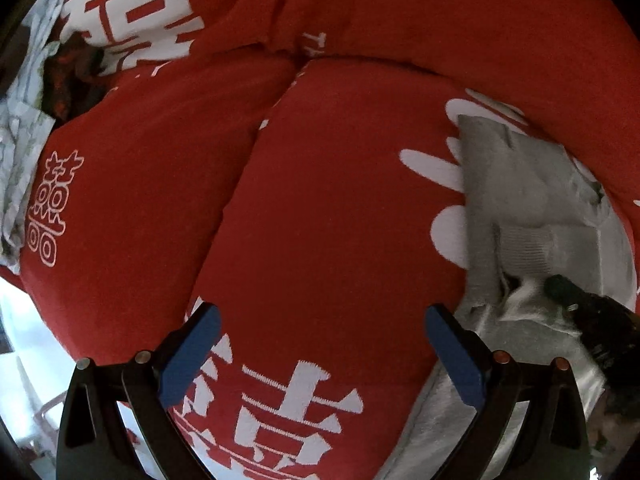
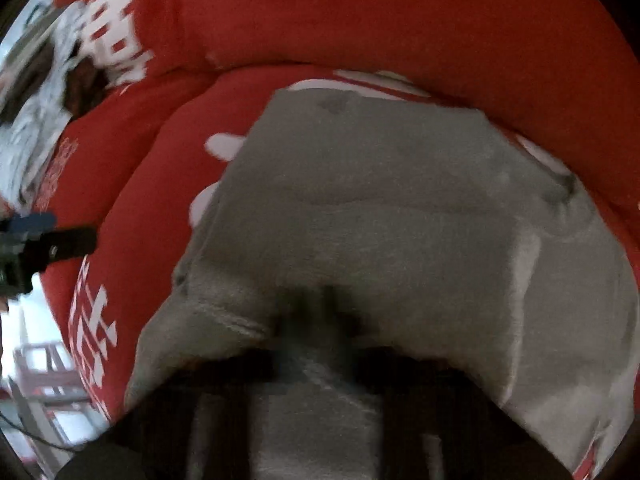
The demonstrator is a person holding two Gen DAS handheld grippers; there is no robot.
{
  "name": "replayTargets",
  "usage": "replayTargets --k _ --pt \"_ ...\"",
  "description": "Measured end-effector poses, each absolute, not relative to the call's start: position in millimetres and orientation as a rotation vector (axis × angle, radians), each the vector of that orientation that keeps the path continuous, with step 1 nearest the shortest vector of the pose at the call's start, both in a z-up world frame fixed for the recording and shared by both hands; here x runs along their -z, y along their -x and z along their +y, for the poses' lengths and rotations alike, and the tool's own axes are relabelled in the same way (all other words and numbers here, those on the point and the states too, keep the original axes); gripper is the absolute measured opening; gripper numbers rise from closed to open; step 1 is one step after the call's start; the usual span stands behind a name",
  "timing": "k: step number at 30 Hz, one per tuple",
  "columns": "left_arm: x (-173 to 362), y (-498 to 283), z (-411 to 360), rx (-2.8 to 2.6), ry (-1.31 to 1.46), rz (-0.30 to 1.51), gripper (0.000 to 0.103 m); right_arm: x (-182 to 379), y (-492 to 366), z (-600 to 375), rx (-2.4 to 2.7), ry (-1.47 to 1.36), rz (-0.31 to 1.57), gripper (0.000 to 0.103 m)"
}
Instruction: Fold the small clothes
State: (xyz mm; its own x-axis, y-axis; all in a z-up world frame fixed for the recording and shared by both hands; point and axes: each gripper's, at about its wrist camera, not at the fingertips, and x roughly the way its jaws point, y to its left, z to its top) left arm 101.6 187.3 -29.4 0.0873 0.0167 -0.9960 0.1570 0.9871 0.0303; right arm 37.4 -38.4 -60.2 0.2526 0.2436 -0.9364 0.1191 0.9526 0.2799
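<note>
A red quilt (image 1: 328, 216) with large white printed characters covered nearly the whole scene, puffed into soft padded sections with seams running between them. Behind the quilt lay a long red bolster (image 1: 460, 12) bearing the same white lettering. At the quilt's upper left edge sat a crumpled white cloth with a greenish pattern (image 1: 20, 136), and beside it a dark, reddish-brown patch (image 1: 68, 80) too blurred to identify. Below the quilt's lower left edge the room was bright with daylight, showing a pale floor (image 1: 24, 320) and a blurred pale frame (image 2: 44, 368).
</note>
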Motion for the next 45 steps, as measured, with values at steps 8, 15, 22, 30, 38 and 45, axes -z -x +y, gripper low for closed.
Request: replayTargets --k 8,15,22,30,38,45 --pt "28 -101 155 0.183 -0.177 1.464 0.102 29 15 -160 0.158 -0.783 1.097 0.003" --pt "33 -100 128 0.256 -0.201 1.455 0.102 54 92 -263 0.429 -1.072 1.034 0.008" --pt "39 -103 127 0.231 -0.192 1.46 0.102 22 76 -219 0.297 -0.803 1.112 0.01" --pt "33 -113 128 0.273 -0.159 1.427 0.102 55 105 -229 0.499 -1.052 1.127 0.015" --pt "67 -176 58 0.482 -0.159 1.447 0.102 72 145 -264 0.475 -1.282 1.011 0.064" --pt "95 -210 44 0.434 -0.05 1.546 0.032 84 114 -262 0.405 -1.329 0.996 0.062"
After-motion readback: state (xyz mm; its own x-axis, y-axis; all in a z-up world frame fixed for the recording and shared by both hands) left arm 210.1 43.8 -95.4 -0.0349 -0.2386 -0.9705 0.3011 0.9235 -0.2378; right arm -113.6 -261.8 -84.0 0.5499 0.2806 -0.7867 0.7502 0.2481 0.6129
